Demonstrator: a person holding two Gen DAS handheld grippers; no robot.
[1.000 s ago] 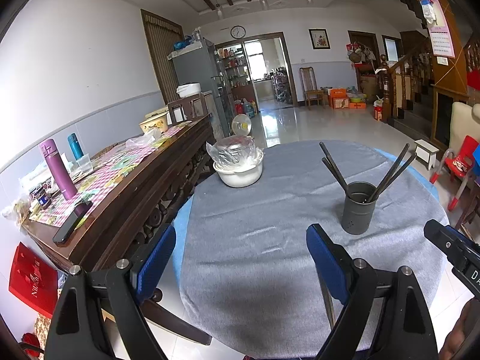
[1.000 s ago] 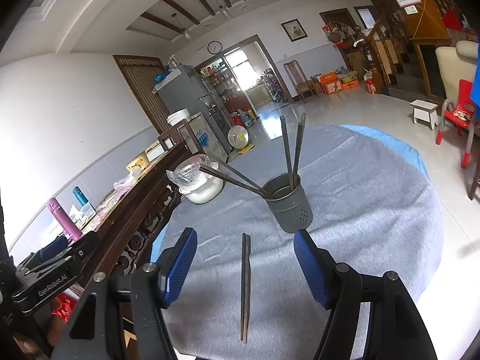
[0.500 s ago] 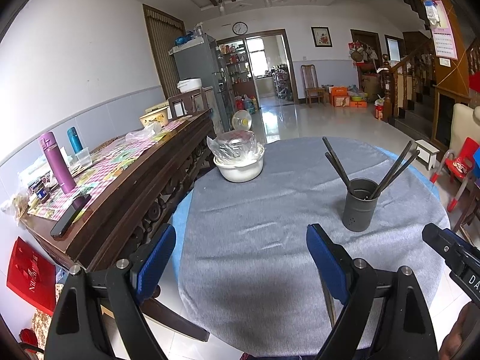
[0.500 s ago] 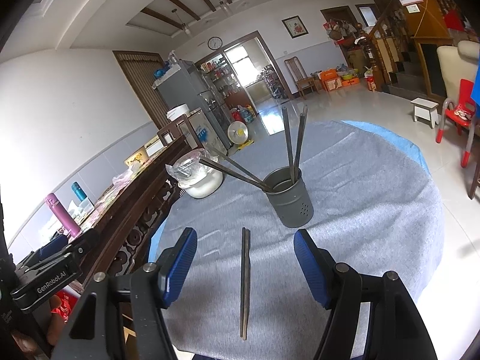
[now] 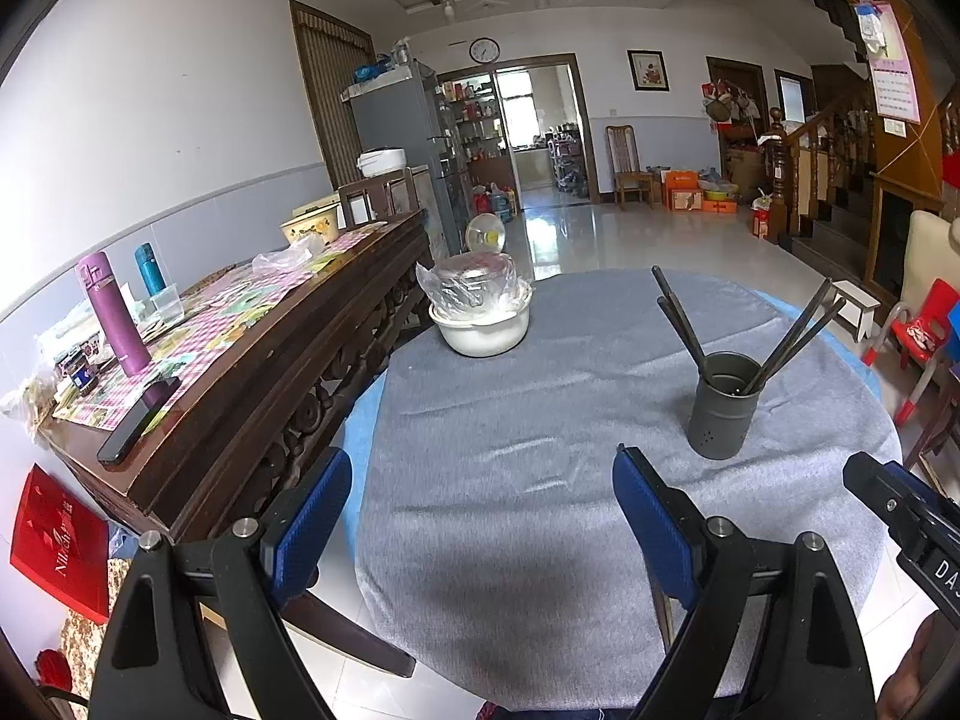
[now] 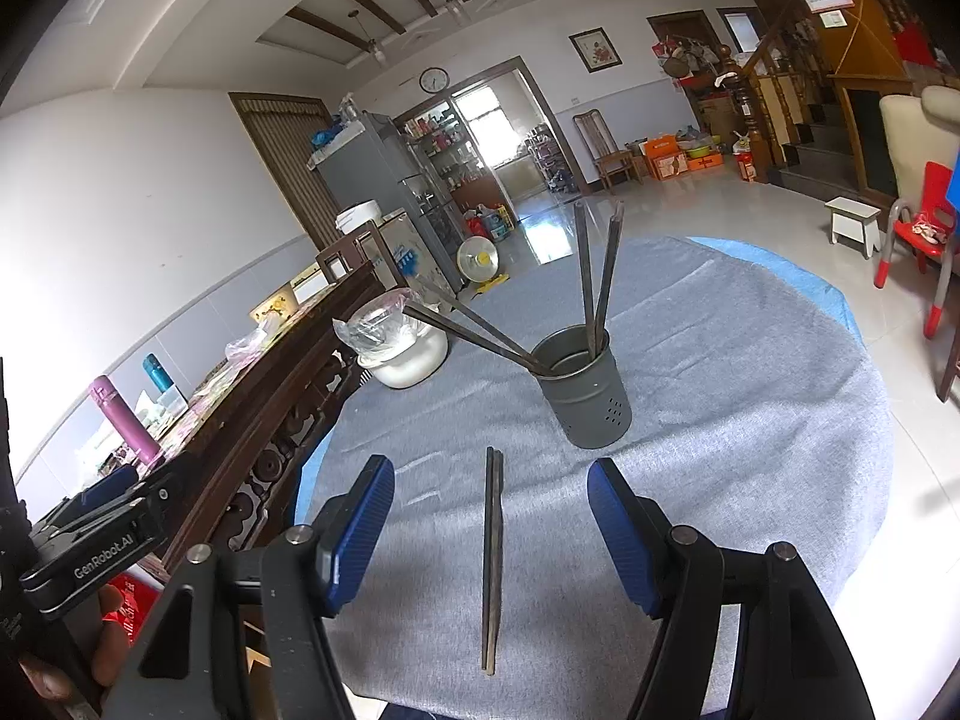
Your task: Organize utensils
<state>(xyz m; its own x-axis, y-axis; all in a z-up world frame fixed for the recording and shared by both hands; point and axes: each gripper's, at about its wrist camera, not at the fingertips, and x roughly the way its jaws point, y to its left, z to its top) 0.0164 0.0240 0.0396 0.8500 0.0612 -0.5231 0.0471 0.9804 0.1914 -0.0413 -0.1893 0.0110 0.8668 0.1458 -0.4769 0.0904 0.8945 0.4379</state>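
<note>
We are lining up right gripper, jaws apart, empty, over last chopstick pair; next: pinching, lifting into utensil holder. Left gripper hanging apart, empty.

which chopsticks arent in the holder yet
The pair of chopsticks lying flat on the grey tablecloth, between the open right gripper fingers. The others stand leaning in the grey holder.

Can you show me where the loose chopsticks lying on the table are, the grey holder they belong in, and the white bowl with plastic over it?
loose chopsticks (image 6: 492, 558), right wrist view, middle of the pair's length.
grey holder (image 6: 585, 402), right wrist view, front of its wall.
white bowl (image 5: 483, 333), left wrist view, its outer side.
</note>
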